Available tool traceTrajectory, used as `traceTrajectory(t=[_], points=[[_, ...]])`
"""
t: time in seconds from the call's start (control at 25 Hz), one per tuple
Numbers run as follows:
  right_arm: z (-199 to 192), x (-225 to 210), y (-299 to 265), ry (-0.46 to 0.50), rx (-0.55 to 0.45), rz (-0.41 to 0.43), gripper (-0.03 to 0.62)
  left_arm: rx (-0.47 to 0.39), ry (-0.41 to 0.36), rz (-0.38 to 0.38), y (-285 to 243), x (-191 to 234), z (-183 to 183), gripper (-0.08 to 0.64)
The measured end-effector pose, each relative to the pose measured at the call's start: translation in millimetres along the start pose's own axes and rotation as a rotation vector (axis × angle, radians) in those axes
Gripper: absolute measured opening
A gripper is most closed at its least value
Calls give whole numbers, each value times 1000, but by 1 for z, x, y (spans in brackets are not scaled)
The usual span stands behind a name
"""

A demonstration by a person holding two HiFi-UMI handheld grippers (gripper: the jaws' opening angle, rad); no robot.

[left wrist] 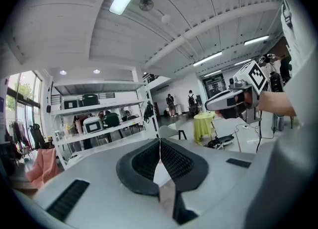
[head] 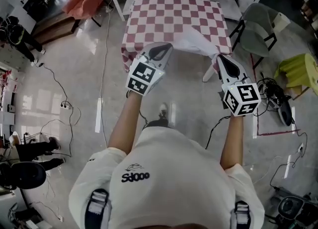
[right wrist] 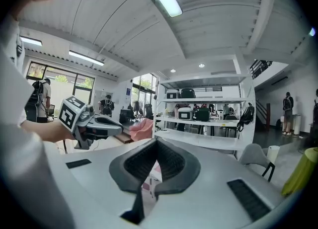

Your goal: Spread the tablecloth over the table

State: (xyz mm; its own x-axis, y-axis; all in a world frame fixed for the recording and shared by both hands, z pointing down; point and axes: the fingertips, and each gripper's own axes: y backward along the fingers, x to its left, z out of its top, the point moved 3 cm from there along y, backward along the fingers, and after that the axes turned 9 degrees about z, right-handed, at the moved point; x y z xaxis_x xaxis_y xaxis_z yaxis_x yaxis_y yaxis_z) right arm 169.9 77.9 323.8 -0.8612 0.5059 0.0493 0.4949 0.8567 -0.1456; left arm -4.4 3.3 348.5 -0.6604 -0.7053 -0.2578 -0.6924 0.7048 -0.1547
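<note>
Tablecloth [head: 174,19] in red and white checks lies over most of the table ahead of the person; the table itself is hidden beneath it. The near edge is lifted off and held up in the air. The left gripper [head: 159,50] has its jaws pressed together on a thin bit of that edge, and its own view shows pale fabric caught between the pads. The right gripper [head: 221,60] is likewise closed on the cloth, with a strip of the checked pattern pinched in its jaws. The two are held well apart and roughly level, I'd say so the edge stays taut between them and can be drawn toward the person. Between them a fold [head: 195,40] shows the white underside, so the near side isn't flat yet, and my guess is it needs pulling out and lowering. A grey chair [head: 258,22] stands just beside the table's right corner, close enough that the cloth might snag on it.
</note>
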Motion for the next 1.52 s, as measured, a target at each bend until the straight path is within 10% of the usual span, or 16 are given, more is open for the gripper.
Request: traceTrajectory(t=[0.96,1.52], points=[[-10,-120,-220,2,185,-153,23,84,96,-118,-174,168,-66,31],[-89,-184,-296,-63,365,-29,143,218,175,-65,-229,189,-126,31]])
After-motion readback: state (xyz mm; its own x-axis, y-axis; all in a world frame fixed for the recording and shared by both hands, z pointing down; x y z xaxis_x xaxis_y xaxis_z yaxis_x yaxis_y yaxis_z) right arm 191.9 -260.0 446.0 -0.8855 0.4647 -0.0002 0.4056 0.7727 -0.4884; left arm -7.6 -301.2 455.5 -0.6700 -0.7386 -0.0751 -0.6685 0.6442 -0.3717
